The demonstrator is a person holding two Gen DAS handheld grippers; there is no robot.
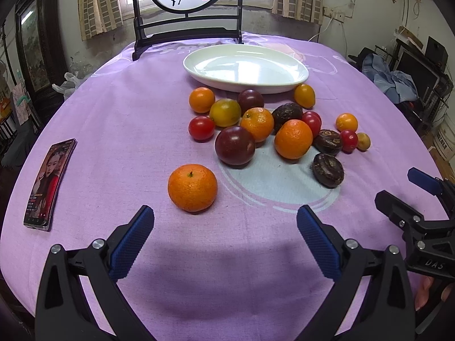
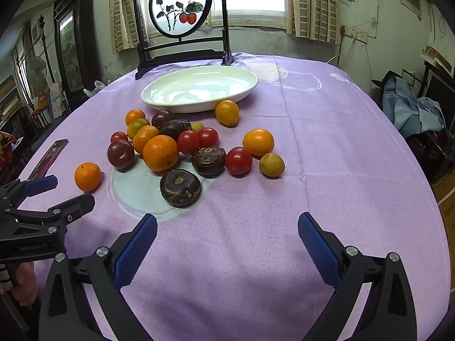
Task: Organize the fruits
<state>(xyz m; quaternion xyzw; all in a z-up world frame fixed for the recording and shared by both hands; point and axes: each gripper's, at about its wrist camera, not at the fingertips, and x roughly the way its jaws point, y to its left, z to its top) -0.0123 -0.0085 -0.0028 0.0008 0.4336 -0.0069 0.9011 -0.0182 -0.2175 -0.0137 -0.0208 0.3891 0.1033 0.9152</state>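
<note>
Left gripper (image 1: 224, 221): spread wide, blue ribbed pads well apart, nothing between them; it hangs over bare cloth at the near edge of the counter (image 1: 113, 119), touching no fruit.
Right gripper (image 2: 227, 227): also spread wide and holding nothing, over bare purple cloth on the near right side; in the left wrist view it shows at the right edge (image 1: 403, 196), its jaws parted.
Lone mandarin (image 1: 192, 187): sits apart from the heap, just ahead of the left gripper's left finger; in the right wrist view it lies at the far left of the fruit (image 2: 88, 176).
Fruit heap (image 1: 273, 130): oranges, dark plums, red cherry tomatoes, small yellow-orange fruits and brown flattened water chestnuts, clustered on the cloth between the grippers and the plate, many touching one another.
Nearest chestnut (image 2: 180, 188): closest fruit to the right gripper, ahead of its left finger, on the pale circle printed on the cloth.
White plate (image 1: 199, 71): oval, beyond the heap, holding no fruit; one small orange fruit (image 1: 304, 95) lies just beside its near right rim.
Phone (image 1: 49, 183): flat on the left side of the counter, screen lit, well apart from the fruit.
Painted screen (image 2: 180, 4): stands upright at the far edge, behind the plate.
</note>
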